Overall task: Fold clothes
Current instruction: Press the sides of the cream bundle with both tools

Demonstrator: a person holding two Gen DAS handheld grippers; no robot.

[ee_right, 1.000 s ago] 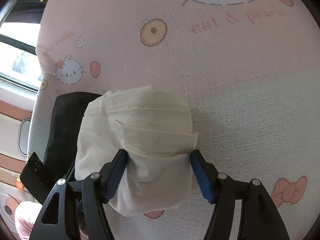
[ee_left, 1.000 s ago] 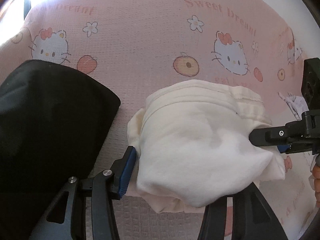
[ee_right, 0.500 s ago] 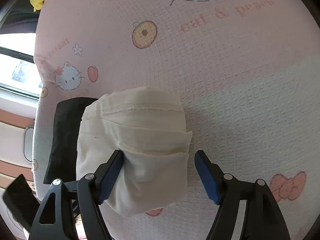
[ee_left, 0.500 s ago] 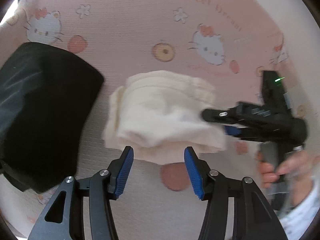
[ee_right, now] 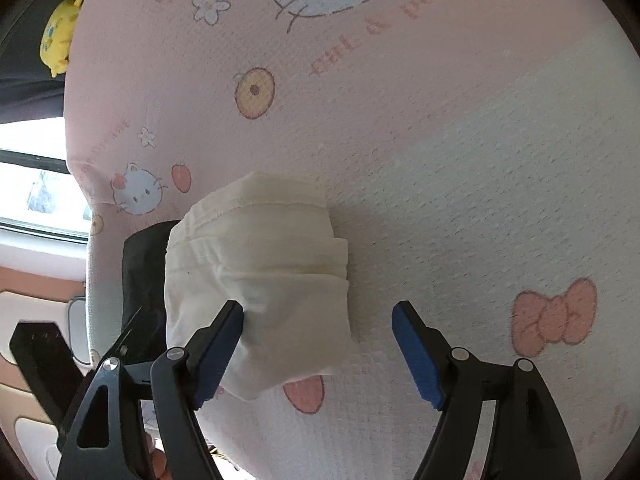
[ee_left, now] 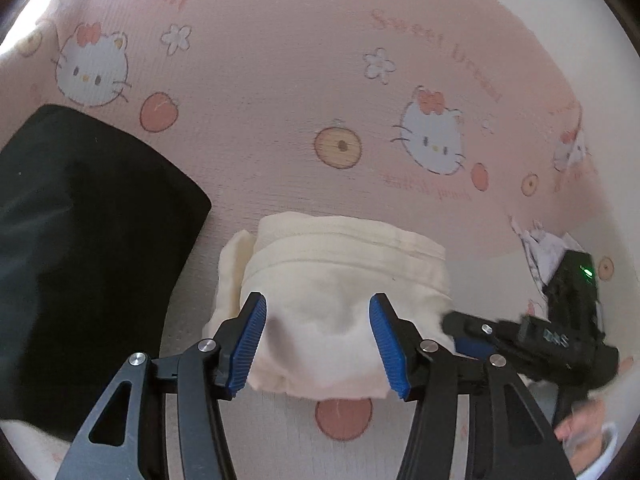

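On the pink cartoon-cat sheet [ee_left: 280, 80], at centre frame, lies the folded cream garment [ee_left: 336, 280], beside a black garment [ee_left: 80, 240]. Left hand-held gripper [ee_left: 316, 344] stands spread over it, not pinching. Right hand-held gripper [ee_right: 320, 348] is opening, cloth between its jaws.

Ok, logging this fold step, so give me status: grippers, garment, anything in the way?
Left gripper open. Right gripper opening, pads off cloth. Cream garment folded on pink blanket. Black garment beside, clear.
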